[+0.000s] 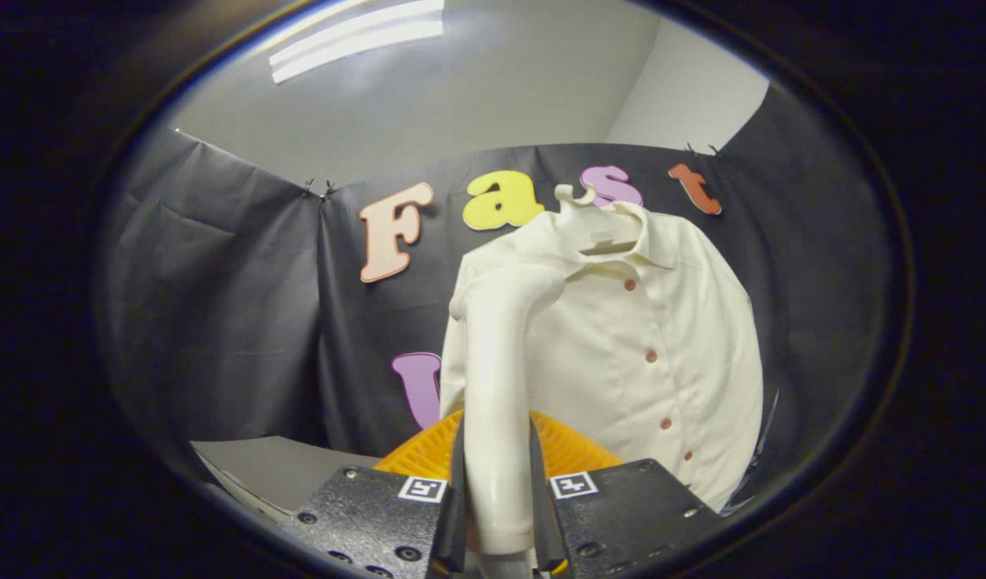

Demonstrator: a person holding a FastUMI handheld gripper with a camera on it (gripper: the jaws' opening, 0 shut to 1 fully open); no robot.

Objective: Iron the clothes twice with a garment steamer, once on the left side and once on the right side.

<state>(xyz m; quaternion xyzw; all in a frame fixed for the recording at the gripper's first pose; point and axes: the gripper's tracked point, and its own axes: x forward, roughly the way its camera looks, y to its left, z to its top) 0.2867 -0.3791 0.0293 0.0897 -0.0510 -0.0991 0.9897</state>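
A cream button-up shirt (654, 354) hangs on a pale hanger (577, 201) against the booth's black cloth wall, its front facing me. My gripper (497, 490) is shut on the white handle of a garment steamer (493, 378), which stands upright between the fingers. The steamer's head bends toward the shirt near its left shoulder, below the collar. Whether the head touches the fabric I cannot tell. The steamer's body hides the shirt's left edge.
An orange ribbed basket-like thing (565, 450) sits just beyond the fingers, below the shirt. A grey table surface (276, 470) lies beside it, ending at the wall. The cloth wall (219, 305) closes the space behind.
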